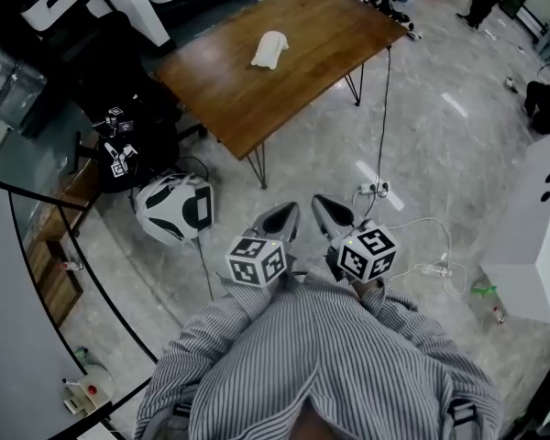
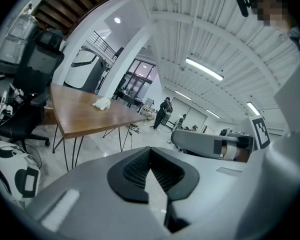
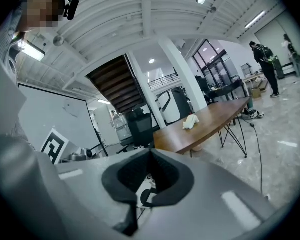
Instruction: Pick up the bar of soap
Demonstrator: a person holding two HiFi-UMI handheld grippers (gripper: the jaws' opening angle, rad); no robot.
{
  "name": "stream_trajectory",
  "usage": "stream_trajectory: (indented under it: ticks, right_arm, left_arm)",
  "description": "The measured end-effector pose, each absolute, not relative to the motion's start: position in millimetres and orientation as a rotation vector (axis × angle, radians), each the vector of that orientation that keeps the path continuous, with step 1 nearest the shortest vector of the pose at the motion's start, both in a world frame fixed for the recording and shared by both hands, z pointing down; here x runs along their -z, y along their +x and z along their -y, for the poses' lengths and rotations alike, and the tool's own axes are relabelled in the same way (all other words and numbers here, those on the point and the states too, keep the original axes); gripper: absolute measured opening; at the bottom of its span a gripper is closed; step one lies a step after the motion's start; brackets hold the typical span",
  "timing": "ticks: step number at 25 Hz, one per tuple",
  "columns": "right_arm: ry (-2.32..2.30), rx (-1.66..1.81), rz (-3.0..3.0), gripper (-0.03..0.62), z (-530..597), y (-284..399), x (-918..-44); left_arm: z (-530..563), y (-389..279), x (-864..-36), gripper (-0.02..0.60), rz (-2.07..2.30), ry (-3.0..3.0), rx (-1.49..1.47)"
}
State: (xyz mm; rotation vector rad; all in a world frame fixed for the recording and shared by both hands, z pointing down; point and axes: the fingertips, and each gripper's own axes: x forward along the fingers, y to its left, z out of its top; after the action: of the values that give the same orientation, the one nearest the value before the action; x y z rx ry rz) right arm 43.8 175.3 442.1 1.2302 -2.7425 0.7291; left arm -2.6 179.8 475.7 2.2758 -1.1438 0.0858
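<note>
while two grippers are shut, one white lump tops one table.

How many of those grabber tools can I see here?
2. The left gripper sits in front of the person's striped shirt; the right gripper is beside it. Small marked things on the black chair may be more, too small to tell.

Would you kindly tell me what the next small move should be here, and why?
Probably a step toward the wooden table. The pale object on it, likely the bar of soap, lies well beyond both grippers. The left gripper and right gripper are held close to the person's body over the floor, both shut and empty, so neither looks able to reach the bar of soap from here.
</note>
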Motion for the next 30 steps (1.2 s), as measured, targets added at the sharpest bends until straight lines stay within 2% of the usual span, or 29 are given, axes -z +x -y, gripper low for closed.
stream_trajectory:
  ticks: [8, 15, 22, 30]
  right_arm:
    - [1.242, -0.748, 2.728, 0.002, -113.8, 51.8, -456.0]
    - [1.333, -0.730, 2.727, 0.002, 7.8, 51.5, -451.0]
    - [1.302, -0.713, 2.754, 0.002, 143.0, 17.6, -438.6]
    - [1.316, -0.813, 2.710, 0.002, 220.9, 18.9, -448.8]
  left_arm:
    - [-109.5, 3.7, -483.7, 0.003, 1.138, 2.301, -0.103]
    - [15.8, -11.1, -477.5, 0.003, 1.138, 2.329, -0.115]
    - [152.2, -38.9, -461.1, 0.003, 1.133, 2.363, -0.185]
    - [232.8, -52.3, -480.0, 0.003, 1.122, 2.291, -0.262]
